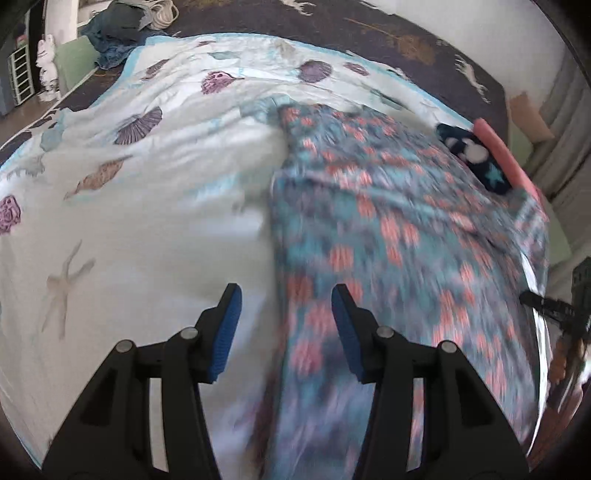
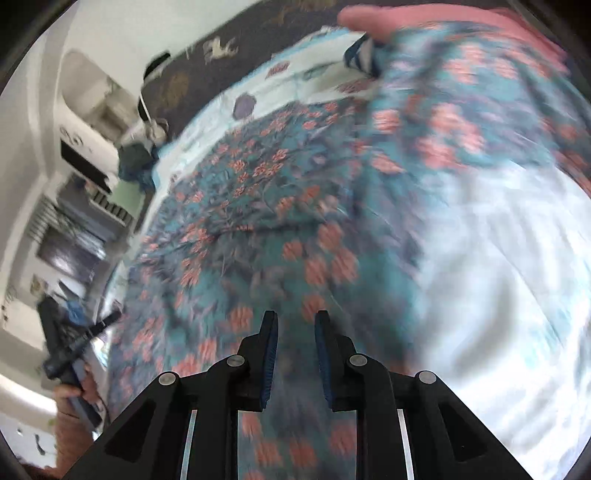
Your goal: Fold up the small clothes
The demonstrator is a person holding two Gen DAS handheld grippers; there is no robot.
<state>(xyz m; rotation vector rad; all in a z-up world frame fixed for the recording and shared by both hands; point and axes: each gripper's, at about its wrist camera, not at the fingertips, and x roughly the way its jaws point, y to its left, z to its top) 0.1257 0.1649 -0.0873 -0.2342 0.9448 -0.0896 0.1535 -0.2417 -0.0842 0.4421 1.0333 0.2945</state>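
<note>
Spread over the bed, a pale seashell-print sheet (image 1: 122, 206) serves as the work surface. On it lies the teal floral garment (image 1: 388, 236), and that garment is my landmark. At its left edge hovers the left gripper (image 1: 286, 325), half open, holding nothing. Above its middle the right gripper (image 2: 295, 350) stands narrowly parted and empty. I judge both are between folds; next, pinch an edge. No containers show.

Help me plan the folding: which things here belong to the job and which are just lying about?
Job: floral garment; left gripper; right gripper.
Lying about: seashell sheet; dark clothes heap; navy star-print item.
</note>
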